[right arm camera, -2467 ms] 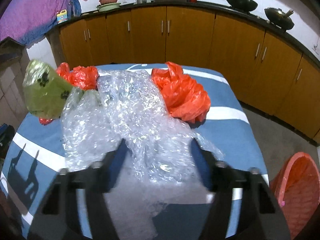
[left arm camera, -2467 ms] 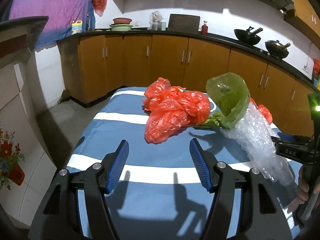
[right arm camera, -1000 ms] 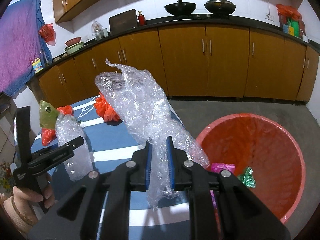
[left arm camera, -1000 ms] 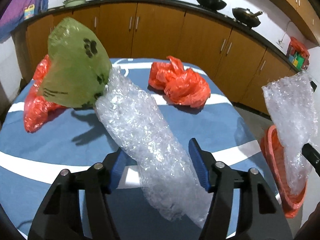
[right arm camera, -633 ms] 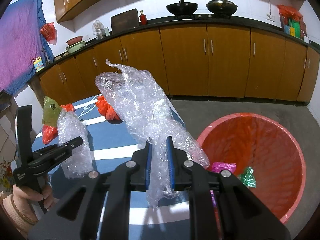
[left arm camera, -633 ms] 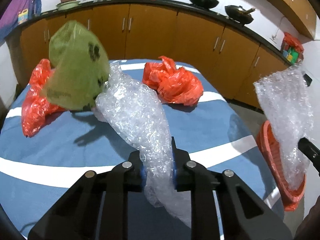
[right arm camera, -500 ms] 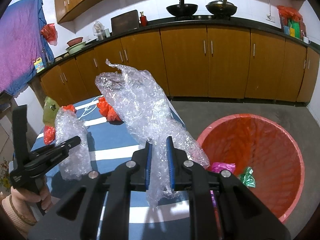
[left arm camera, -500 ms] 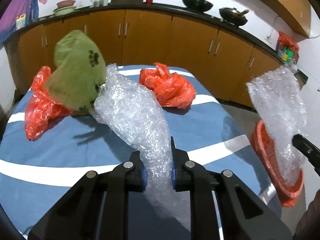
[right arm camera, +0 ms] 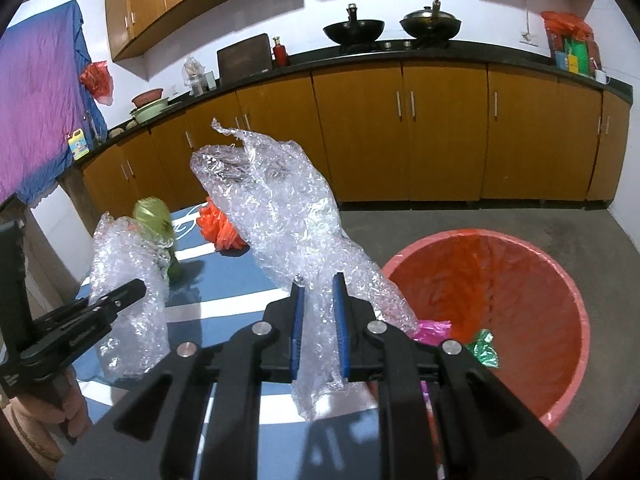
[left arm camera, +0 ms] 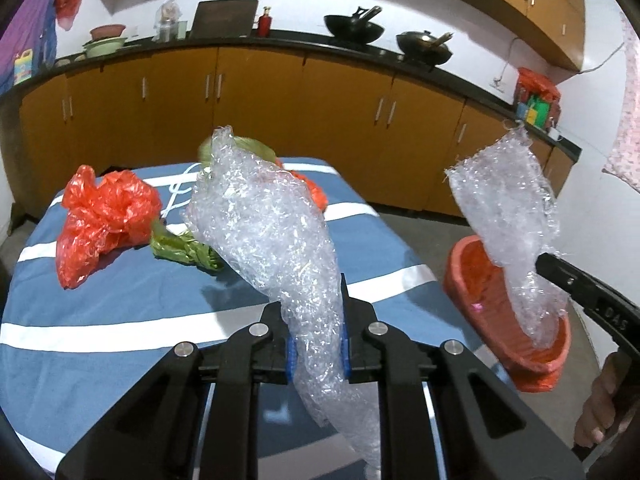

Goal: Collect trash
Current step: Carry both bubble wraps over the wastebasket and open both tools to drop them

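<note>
My left gripper [left arm camera: 317, 334] is shut on a clear bubble-wrap piece [left arm camera: 268, 220] and holds it above the blue striped table [left arm camera: 100, 320]. My right gripper [right arm camera: 320, 322] is shut on a second bubble-wrap piece [right arm camera: 288, 216], held beside the rim of the red bin [right arm camera: 516, 280]. In the left wrist view that piece [left arm camera: 508, 208] hangs over the bin [left arm camera: 532, 360]. A red plastic bag [left arm camera: 104, 212] and a green bag [left arm camera: 184, 246] lie on the table. Another red bag [right arm camera: 218, 226] lies at the far side.
The red bin stands on the concrete floor [right arm camera: 480, 220] right of the table and holds pink and green scraps [right arm camera: 482, 346]. Brown kitchen cabinets [right arm camera: 400, 128] line the far wall. A hand holds the left gripper's handle [right arm camera: 24, 344].
The left gripper closed on the bubble wrap and lifted it off the table, moving toward the bin. The green bag dropped away from it onto the table. The right gripper barely moved.
</note>
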`<state>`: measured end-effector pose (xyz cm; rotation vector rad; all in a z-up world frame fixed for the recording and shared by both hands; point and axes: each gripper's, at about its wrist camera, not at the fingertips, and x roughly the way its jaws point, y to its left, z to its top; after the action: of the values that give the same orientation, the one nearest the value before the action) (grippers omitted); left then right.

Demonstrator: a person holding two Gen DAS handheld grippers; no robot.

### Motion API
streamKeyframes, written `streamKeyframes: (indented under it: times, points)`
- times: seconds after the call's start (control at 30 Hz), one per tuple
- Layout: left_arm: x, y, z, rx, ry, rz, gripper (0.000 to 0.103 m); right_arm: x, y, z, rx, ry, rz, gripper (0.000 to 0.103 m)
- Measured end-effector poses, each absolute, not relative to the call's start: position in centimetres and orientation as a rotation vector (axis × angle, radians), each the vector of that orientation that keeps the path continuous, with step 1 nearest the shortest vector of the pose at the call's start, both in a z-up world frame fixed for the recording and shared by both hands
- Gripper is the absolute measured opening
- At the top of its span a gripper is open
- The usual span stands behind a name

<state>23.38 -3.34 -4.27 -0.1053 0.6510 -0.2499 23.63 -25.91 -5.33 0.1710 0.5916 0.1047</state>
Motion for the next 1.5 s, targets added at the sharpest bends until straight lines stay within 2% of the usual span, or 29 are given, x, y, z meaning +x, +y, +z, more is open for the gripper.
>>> streamKeyframes:
  times: [0.8, 1.5]
  points:
    - [22.1, -11.8, -1.1, -0.036, 0.576, -0.419, 0.015, 18.5, -33.7, -4.8, 0.232, 0.543, -0.048, 0.015]
    - [23.9, -21.6, -2.5, 0.052, 0.592, -0.561, 0.015, 19.3, -40.1, -7.5, 0.310, 0.570, -0.188, 0.015]
